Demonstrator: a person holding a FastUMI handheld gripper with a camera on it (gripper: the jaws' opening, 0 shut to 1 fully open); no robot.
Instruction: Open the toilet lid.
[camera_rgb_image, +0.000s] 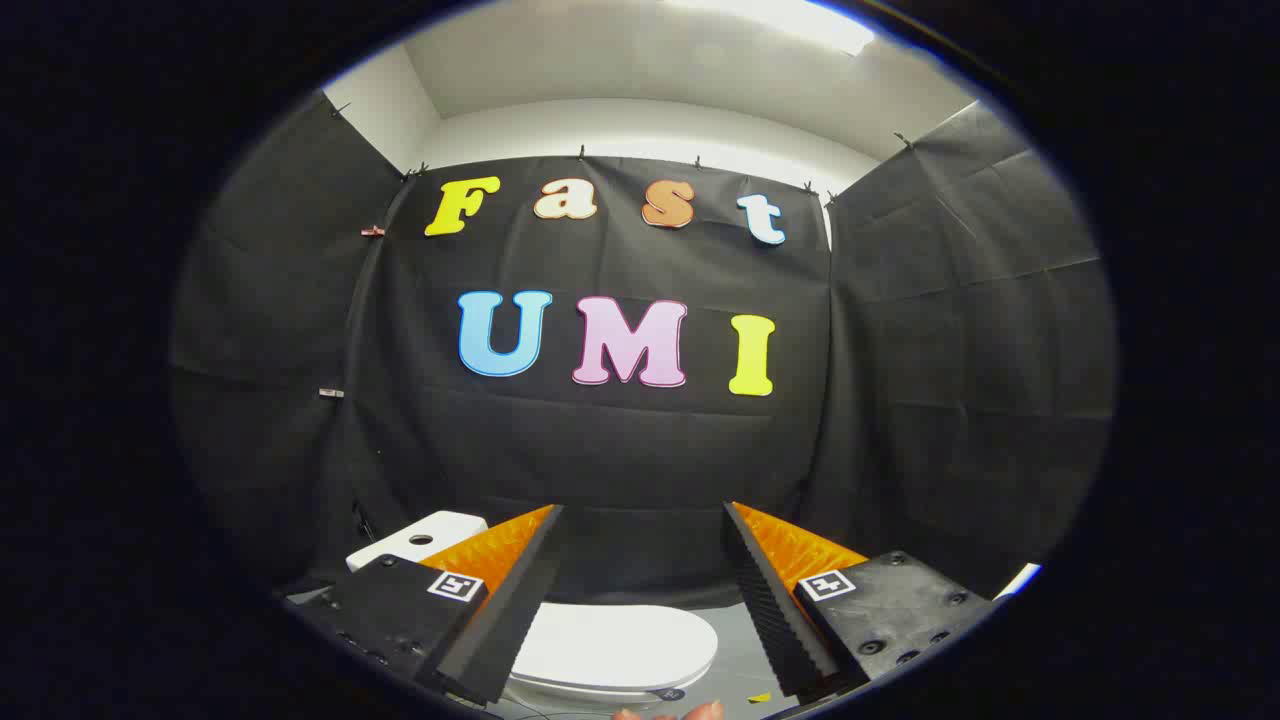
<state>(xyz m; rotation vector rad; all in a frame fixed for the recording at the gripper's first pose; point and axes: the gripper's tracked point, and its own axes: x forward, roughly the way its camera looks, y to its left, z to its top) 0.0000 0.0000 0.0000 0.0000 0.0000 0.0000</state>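
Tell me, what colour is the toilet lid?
White, plain; the lid lies closed between the open tongs, gripper view.

One toilet (600, 650) with closed lid (620, 640), one cistern (415, 540), one gripper (645, 520) with two spread fingers (500, 620)

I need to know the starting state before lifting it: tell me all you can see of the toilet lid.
The lid is white, smooth and glossy, plastic by its look, with a rounded outline. It lies shut and flat on the toilet, below the open gripper and showing between its jaws, which hang apart and above it without touching. The white tank stands behind it to one side. The lid's left part is hidden by a finger.
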